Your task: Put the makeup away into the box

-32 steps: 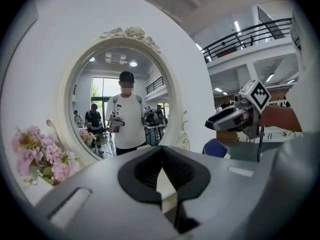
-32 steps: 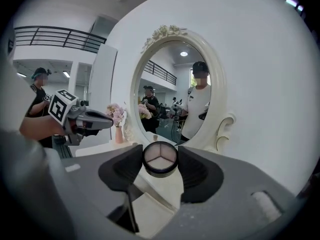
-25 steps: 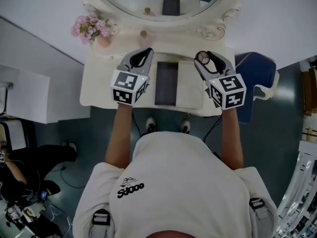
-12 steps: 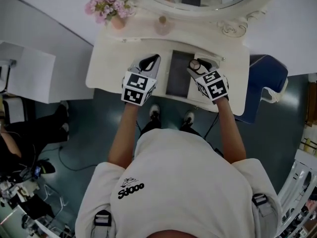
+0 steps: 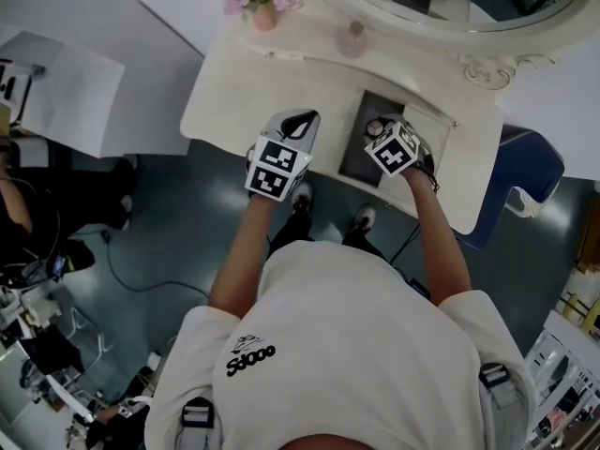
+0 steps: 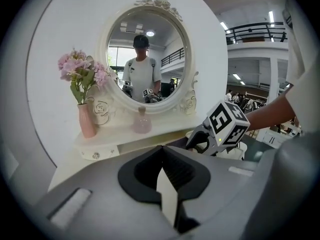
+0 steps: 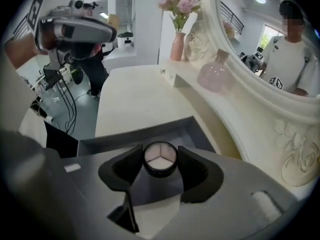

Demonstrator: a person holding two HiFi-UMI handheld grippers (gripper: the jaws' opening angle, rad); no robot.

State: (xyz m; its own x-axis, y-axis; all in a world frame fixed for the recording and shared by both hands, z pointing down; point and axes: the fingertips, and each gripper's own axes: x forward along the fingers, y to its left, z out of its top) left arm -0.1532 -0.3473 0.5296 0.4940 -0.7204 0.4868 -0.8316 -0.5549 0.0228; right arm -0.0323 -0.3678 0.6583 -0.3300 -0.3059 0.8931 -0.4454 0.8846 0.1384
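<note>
My right gripper (image 5: 378, 129) is shut on a small round black compact (image 7: 160, 159) with a three-part pale powder face. It tilts steeply down over the open grey box (image 7: 125, 139) on the cream vanity table (image 5: 244, 92). In the head view the box (image 5: 359, 153) shows as a dark rectangle just under that gripper. My left gripper (image 5: 307, 118) hangs to the left of the box near the table's front edge, its jaws closed together with nothing between them. In the left gripper view its jaws (image 6: 162, 151) meet, and the right gripper (image 6: 220, 129) shows beyond them.
A pink vase of flowers (image 5: 262, 12) and a pink glass bottle (image 5: 354, 40) stand on the raised back shelf below the oval mirror (image 5: 469, 7). A blue chair (image 5: 525, 172) sits to the right of the table. The person's feet are under the front edge.
Both grippers have come down toward the table. The right one has tipped downward over the box, still with the compact in it. The head view has swung to the left.
</note>
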